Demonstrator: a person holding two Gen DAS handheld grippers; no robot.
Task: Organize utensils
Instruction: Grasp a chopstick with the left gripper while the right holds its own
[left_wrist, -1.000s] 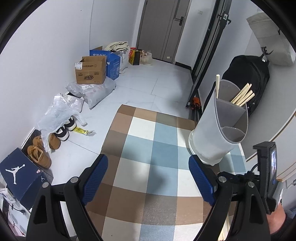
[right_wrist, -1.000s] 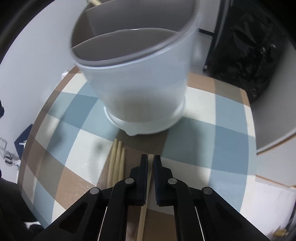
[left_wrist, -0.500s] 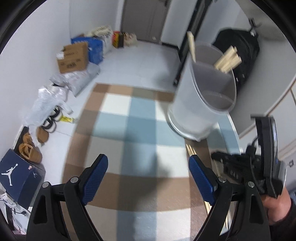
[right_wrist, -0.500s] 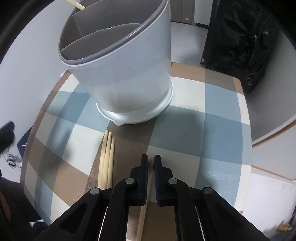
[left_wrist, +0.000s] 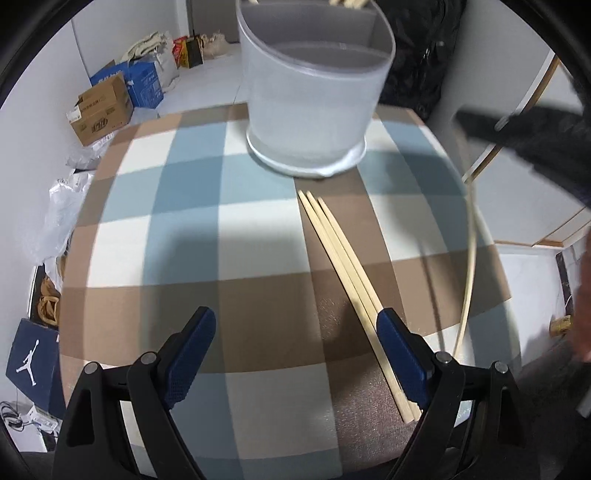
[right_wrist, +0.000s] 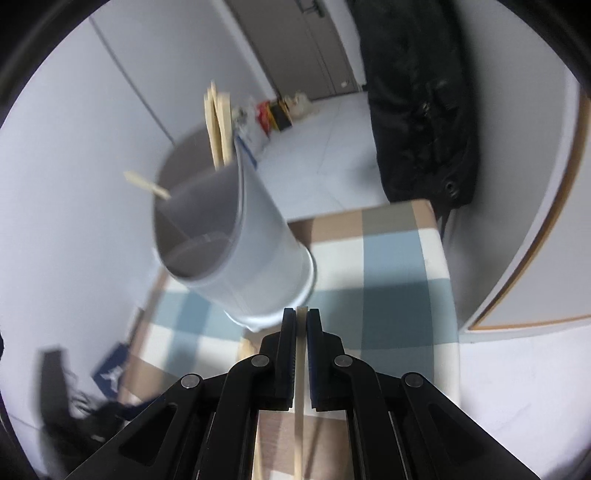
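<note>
Chopsticks (left_wrist: 341, 258), three of them, are lying side by side on the checked tablecloth (left_wrist: 184, 240) in the left wrist view, running from just below the holder (left_wrist: 314, 96) toward the near edge, under the right finger of the left gripper (left_wrist: 293, 354), which is hanging spread wide and gripping nothing, probably lining up on them. At the cloth's right edge a lone chopstick (left_wrist: 469, 258) is rising, blurred. Only the right wrist view is explaining it: the right gripper (right_wrist: 302, 332) is pinching that chopstick (right_wrist: 301, 354) between closed fingers, pointing it toward the divided holder (right_wrist: 236, 243) at the far edge, where more sticks (right_wrist: 218, 125) are already standing.
</note>
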